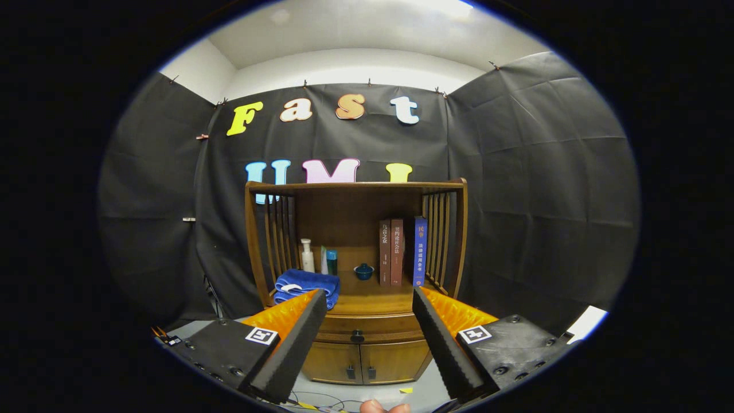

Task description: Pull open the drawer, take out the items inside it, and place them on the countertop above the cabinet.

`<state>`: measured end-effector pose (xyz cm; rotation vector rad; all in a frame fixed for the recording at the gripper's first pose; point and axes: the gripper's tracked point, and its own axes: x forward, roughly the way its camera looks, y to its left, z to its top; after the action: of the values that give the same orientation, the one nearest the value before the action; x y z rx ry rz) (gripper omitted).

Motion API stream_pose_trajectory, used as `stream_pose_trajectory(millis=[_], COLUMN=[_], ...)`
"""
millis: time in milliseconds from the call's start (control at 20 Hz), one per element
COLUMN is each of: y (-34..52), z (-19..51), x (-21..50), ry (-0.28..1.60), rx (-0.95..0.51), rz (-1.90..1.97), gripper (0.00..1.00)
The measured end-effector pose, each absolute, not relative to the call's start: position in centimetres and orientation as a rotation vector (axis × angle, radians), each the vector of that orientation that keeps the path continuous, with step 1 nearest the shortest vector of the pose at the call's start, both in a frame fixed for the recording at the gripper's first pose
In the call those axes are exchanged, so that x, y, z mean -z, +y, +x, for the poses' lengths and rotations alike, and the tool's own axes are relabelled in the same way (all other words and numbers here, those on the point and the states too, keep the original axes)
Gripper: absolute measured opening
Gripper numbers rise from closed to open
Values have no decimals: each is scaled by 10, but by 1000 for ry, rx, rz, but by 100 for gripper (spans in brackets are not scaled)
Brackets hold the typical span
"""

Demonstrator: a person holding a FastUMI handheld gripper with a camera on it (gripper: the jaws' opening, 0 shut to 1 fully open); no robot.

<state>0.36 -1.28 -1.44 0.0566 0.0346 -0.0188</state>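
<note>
While the tongs [367, 301] stand released at lower centre, grasping nothing, the drawer [371, 328] beyond them is closed, its contents hidden. One finger [298, 338] cuts off the blue towel [305, 285] on the countertop [373, 299]. Book spines [401, 251] are too small to read.

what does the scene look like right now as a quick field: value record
gripper: open, fingers spread, holding nothing, well short of the cabinet
drawer: shut, dark knob between the fingers and beyond them
countertop: folded blue towel, white bottle, small blue lidded bowl, three upright books
lower doors: shut, under the drawer
task stage: drawer not yet touched
</note>
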Motion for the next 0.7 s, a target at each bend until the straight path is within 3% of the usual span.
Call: stream_pose_trajectory(millis=[700], y=[-27], z=[5], x=[16], ry=[28], rx=[38], rz=[56], gripper=[99])
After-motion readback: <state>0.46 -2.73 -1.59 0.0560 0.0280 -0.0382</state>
